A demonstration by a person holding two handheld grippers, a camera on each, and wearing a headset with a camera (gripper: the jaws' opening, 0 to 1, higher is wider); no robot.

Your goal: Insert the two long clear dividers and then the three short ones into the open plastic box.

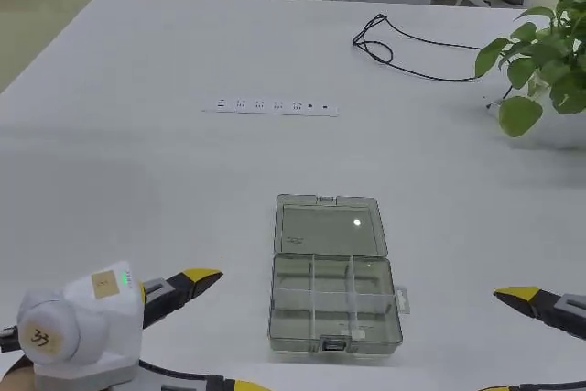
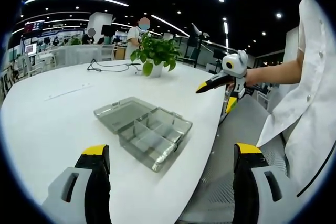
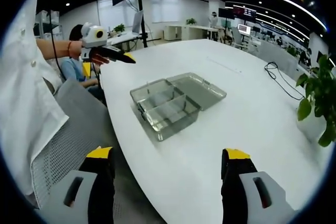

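Head view: plastic box (image 1: 330, 226) lies open mid-table (image 1: 137, 180). Clear dividers (image 1: 334, 292) already grid its base, count unclear.
Left gripper view: your left gripper (image 2: 170, 149), jaws apart, empty.
Right gripper view: your right gripper (image 3: 168, 153), same.
Insertion looks largely done.

On the table (image 1: 137, 162), the box (image 1: 336, 304) lies nearest; strip (image 1: 271, 105) at its 11 o'clock, cable (image 1: 357, 41) at 1, plant (image 1: 549, 52) at 2.

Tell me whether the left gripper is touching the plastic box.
Apart. The head view shows bare table between the plastic box and the left gripper, whose open jaws sit off to the box's left.
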